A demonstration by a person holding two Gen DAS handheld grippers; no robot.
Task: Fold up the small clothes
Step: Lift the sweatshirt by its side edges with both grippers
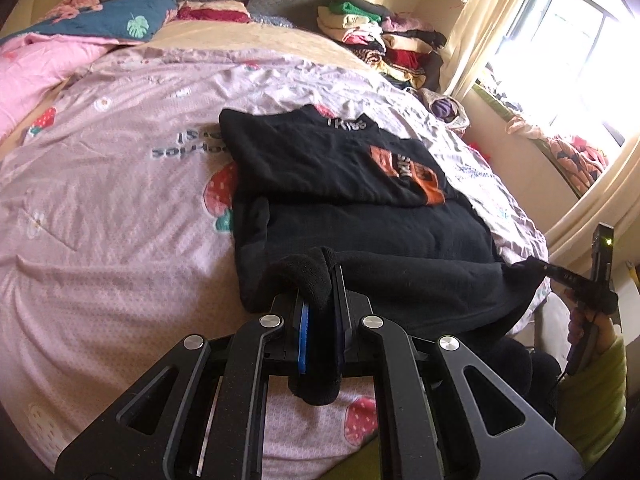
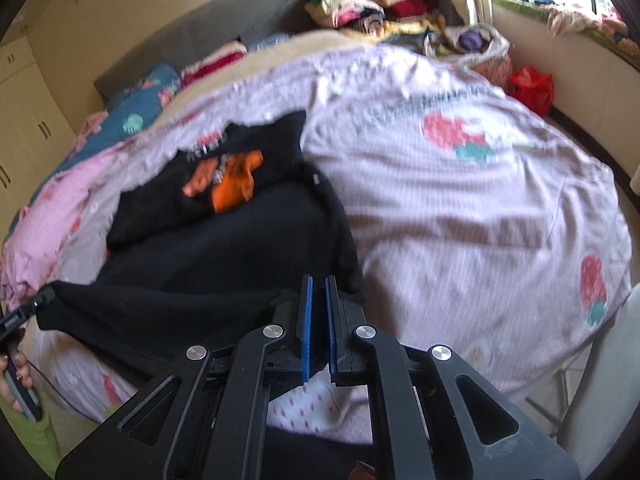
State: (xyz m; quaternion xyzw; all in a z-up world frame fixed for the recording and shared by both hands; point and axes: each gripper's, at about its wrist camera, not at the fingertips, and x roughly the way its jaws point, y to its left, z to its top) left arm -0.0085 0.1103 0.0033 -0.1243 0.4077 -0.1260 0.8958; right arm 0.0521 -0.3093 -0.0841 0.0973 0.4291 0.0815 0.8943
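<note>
bedroom, daylight from a window [image 1: 560,52] on the right. bed [image 1: 100,184] covered by a pink strawberry-print quilt; stacked folded clothes [image 1: 376,36] near the headboard. black garment [image 1: 360,208] with an orange print lies on the quilt near the bed's front edge, its upper part already folded over the lower. left gripper [image 1: 320,280] is clamped on the garment's near hem, black fabric bunched between its blue pads. right gripper [image 2: 318,284] is likewise closed on the hem at the opposite corner, cloth visible between its pads. hem is stretched between the two grippers. right-wrist view is blurred.
</note>
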